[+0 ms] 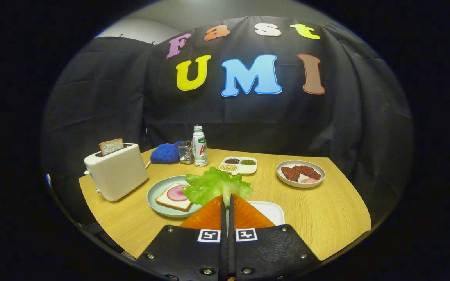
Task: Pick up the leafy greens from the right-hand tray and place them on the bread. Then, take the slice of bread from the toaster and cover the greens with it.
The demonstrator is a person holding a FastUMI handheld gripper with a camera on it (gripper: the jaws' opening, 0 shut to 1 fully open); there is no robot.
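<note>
My gripper (227, 200) is shut on the stem of the leafy greens (215, 184), which fan out just ahead of the fingertips, lifted above the table. Left of the fingers a pale blue plate (155, 195) holds a bread slice (172, 199) topped with a pink ham round (177, 192). The greens' left edge overlaps the plate's right side in my view. A white tray (270, 210) lies under and right of the fingers. Farther left, a cream toaster (116, 175) has a slice of bread (111, 146) standing in its slot.
Beyond the greens stand a bottle (199, 146), a small glass (186, 151), a blue cloth (165, 153) and a divided dish of beans (238, 165). A round plate with meat slices (300, 173) sits back right. The table's edges curve close on both sides.
</note>
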